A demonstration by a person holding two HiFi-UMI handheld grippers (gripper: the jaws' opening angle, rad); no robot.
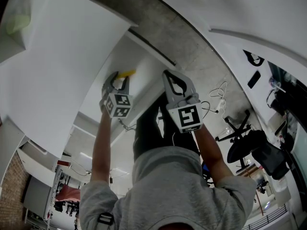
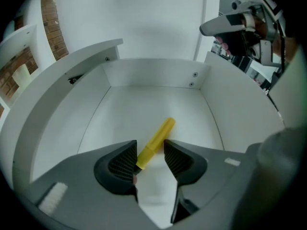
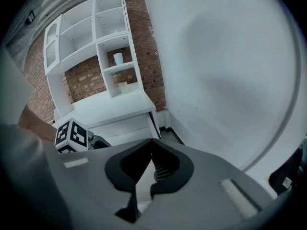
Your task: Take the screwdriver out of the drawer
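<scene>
Left gripper (image 2: 149,148): closest to the lens, pointed steeply down into the drawer (image 2: 153,75); jaws apart, straddling the near end of the handle, nothing clamped.
Screwdriver (image 2: 156,139): flat on the drawer floor, about mid-floor; only the yellow handle plain to see (shaft lost in the shadow by the jaws).
Long axis: slanting from the drawer's near left towards its far right, so askew to the gap between the pads, neither square across it nor along it.
Contact: near end of the handle touching or just beside the left pad (too close to call); clear gap to the right pad.
Right gripper (image 3: 149,145): outside the drawer, beyond its right wall; jaws together on nothing.
Nearer hand: left, by far.
Likely next move: closing on the handle, perhaps after a small twist to square the pads to it.
Risk, as a judgement: handle swivelling or rolling away from the left pad as the right pad comes in.
</scene>
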